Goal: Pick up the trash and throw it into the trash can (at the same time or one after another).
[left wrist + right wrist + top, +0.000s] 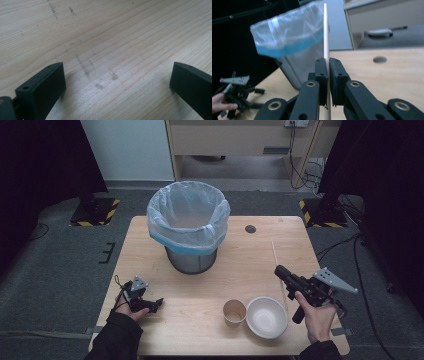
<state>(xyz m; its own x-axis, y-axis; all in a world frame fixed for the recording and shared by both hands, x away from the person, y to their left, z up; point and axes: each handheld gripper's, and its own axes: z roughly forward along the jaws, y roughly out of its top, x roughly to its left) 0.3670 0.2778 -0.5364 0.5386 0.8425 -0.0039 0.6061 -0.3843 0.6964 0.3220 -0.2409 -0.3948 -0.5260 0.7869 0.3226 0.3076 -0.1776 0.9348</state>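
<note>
The thin wooden stick (326, 32) is clamped upright between the closed jaws of the right gripper (328, 72), and the right gripper view gives it sharply, rising in front of the bin's plastic liner. From the high view that same stick (278, 265) is just a pale line running across the table's right side past the right gripper (281, 271), held above the wood near the right edge. The left gripper (159, 302) rests at the table's left front; its own view has the jaws standing wide apart with bare wood grain (112, 37) between them. The high view looks down into the containers: the mesh waste bin (189, 226) with its clear, blue-banded liner looks empty, as do the paper cup (234, 312) and the white bowl (267, 317) just beside it.
</note>
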